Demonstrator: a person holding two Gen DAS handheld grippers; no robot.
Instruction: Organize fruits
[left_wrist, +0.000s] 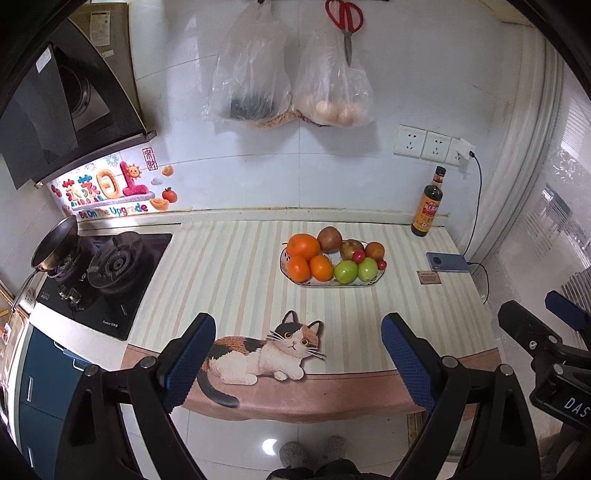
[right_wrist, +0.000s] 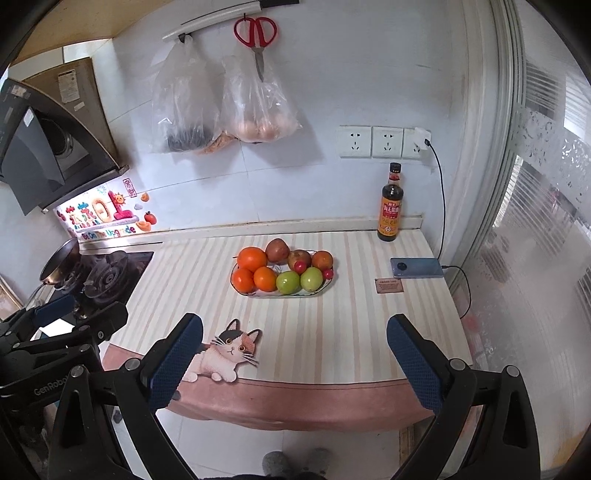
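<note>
Fruits (left_wrist: 334, 260) heaped on the oval plate (left_wrist: 295, 278) at frame centre, mid-worktop (left_wrist: 229, 266): oranges left, green ones front, nothing loose beside it. Left claw (left_wrist: 298, 360) and right claw (right_wrist: 294, 363) both spread wide, empty, low in frame, well short of plate. Looks finished.

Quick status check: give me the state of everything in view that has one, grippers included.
Left gripper: open, empty.
Right gripper: open, empty.
Plate: full of fruit, on the counter.
Bottle: upright, capped.
Phone: lying flat, cable plugged in.
Charger: in the wall socket.
Scissors: hanging, closed.
Pan: on the stove, tilted.
</note>
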